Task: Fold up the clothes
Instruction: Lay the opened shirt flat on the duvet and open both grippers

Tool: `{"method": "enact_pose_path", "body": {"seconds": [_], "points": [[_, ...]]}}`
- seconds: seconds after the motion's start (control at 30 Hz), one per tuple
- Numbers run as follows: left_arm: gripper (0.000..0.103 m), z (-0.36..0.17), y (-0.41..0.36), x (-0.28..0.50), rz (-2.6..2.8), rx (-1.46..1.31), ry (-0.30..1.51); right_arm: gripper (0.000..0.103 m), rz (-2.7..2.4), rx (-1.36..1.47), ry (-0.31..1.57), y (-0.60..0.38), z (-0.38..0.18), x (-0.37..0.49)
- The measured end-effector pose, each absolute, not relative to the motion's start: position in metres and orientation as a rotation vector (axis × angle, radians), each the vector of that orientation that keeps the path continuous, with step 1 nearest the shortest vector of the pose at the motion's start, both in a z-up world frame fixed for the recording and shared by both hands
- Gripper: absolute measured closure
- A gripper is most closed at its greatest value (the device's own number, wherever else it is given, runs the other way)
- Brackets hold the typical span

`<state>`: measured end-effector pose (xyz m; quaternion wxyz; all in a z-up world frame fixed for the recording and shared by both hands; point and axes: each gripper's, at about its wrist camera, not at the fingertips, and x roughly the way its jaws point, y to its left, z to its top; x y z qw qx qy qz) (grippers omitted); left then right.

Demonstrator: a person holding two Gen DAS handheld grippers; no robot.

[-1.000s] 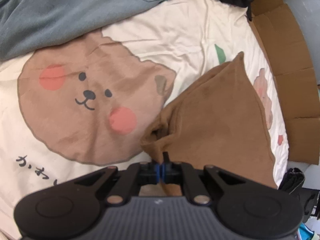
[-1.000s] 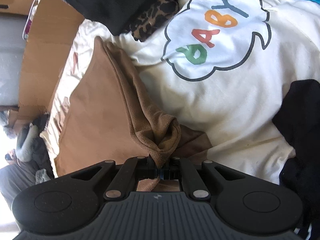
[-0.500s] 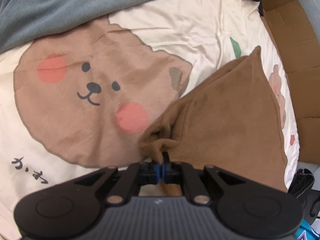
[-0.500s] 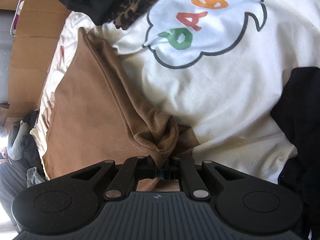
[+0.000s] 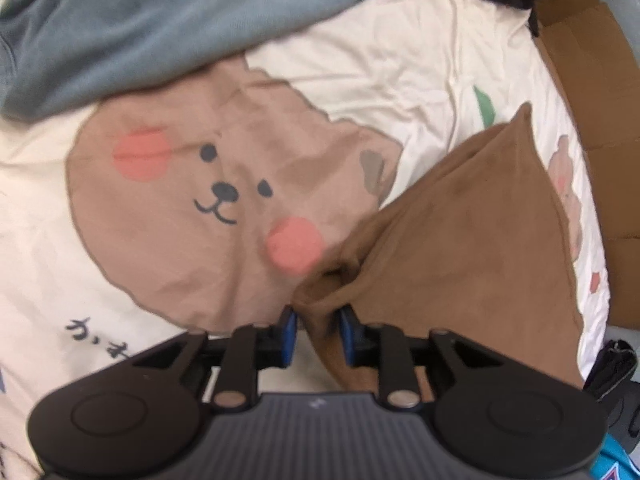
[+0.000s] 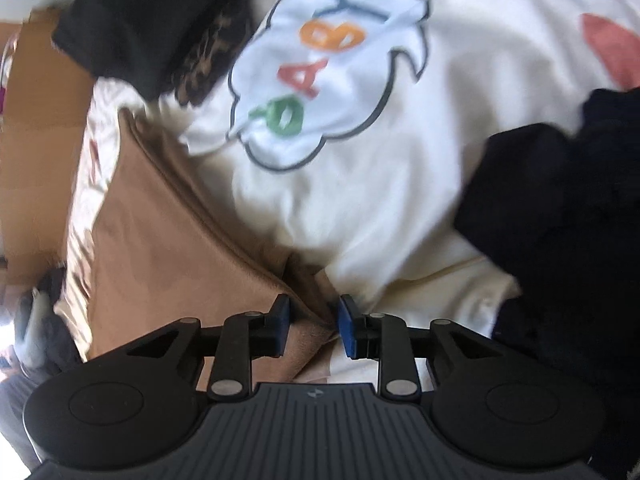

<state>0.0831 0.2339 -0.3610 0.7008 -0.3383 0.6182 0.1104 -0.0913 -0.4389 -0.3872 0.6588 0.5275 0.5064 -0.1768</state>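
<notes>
1. Bedding fills both views: a cream sheet [image 5: 400, 60] printed with a bear face [image 5: 224, 200] ahead and to the left of the left jaws, and a "BABY" cloud print [image 6: 320, 72] ahead of the right jaws.
2. Other clothes crowd the edges: a grey-blue garment [image 5: 140, 20] far ahead of the left jaws, black clothing [image 6: 560, 200] to the right of the right jaws, and cardboard [image 5: 592, 80] at the sheet's border.
3. A brown garment [image 5: 460, 248] lies folded on the sheet, one corner reaching in between each pair of jaws.
4. On the left gripper [image 5: 316, 334], the jaws are opening; the brown corner sits between the blue pads, which look slack on it.
5. On the right gripper [image 6: 314, 328], the jaws are likewise opening, cloth lying loose between them.
6. Risk, as I judge it: fuzzy fabric could cling to a pad, so pulling away may drag the corner and undo the fold. Neighbouring clothes might snag too.
</notes>
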Motion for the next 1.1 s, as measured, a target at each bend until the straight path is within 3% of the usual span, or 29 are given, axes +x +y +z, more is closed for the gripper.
{"method": "enact_pose_path", "body": {"seconds": [0.23,0.43,0.83,1.1], "points": [[0.079,-0.315,0.225,0.099,0.161,-0.717,1.308,0.060,-0.306,1.094,1.081,-0.442,-0.347,-0.083],[0.070,-0.290,0.204,0.119,0.043,-0.537,1.281,0.055,-0.123,0.878,1.078,-0.419,-0.318,-0.053],[0.070,-0.343,0.144,0.173,-0.061,-0.350,1.415,0.055,0.014,0.650,1.169,-0.375,-0.355,0.022],[0.070,-0.342,0.095,0.178,-0.121,-0.232,1.467,0.055,0.010,0.626,1.177,-0.357,-0.351,0.039]]}}
